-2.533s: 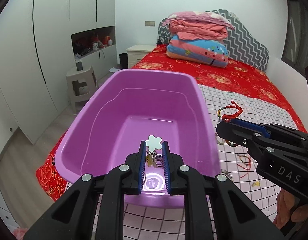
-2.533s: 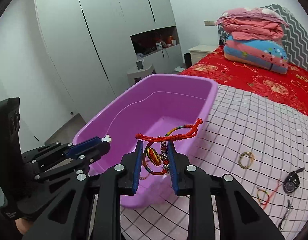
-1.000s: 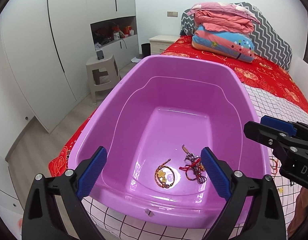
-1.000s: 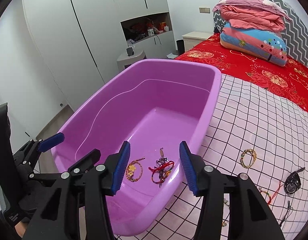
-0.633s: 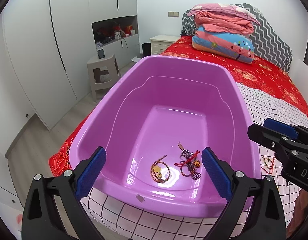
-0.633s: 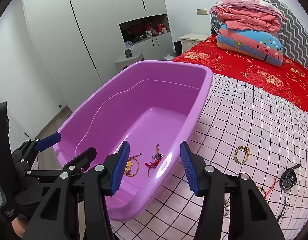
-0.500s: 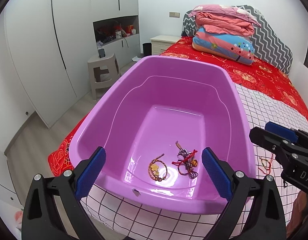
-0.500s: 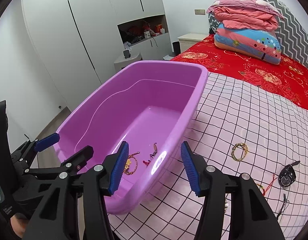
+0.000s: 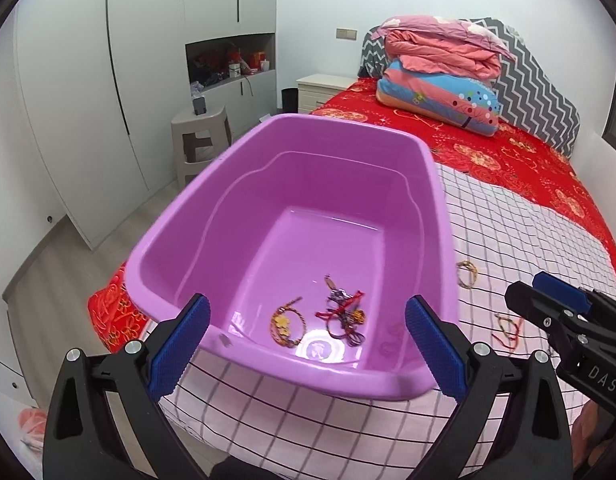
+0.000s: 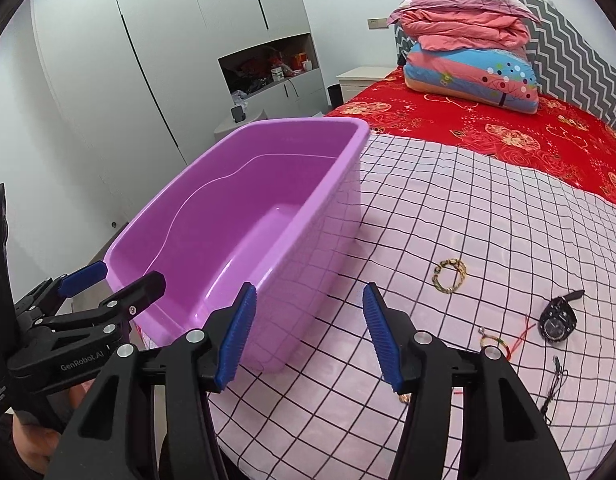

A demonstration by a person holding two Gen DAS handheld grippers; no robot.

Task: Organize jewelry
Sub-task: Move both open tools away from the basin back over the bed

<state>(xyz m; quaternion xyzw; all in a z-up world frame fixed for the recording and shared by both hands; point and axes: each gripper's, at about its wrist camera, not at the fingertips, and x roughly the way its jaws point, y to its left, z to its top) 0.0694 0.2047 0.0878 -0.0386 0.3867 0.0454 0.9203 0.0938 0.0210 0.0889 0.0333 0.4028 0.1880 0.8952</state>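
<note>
1. The left gripper [image 9: 306,348], black with ribbed blue pads, hangs with its jaws spread wide and empty, straddling the near rim of the glossy purple plastic tub [image 9: 438,200].
2. The right gripper [image 10: 310,330], of the same build, also has its jaws apart and holds nothing; it sits over the pink checked cloth [image 10: 448,208], just past the tub's near right corner.
3. On the tub floor lie a gold braided bracelet with a flower charm [image 9: 286,325] and, just beside it, a tangle of red cord and beaded pieces [image 9: 344,314]. Both are close to the near wall, and the far half of the floor is bare.
4. The tub stands at the left edge of the bed; its left wall lines up with the drop to the wooden floor [image 9: 48,264].
5. To the tub's right the cloth carries loose pieces: a gold chain bracelet [image 10: 450,276], a black wristwatch [image 10: 558,322], and a thin red and yellow string bracelet [image 10: 498,344], well apart from one another.
6. Open cloth lies between the tub wall and the gold chain bracelet.
7. The red floral bedspread [image 10: 508,136] lies beyond the cloth's far edge.
</note>
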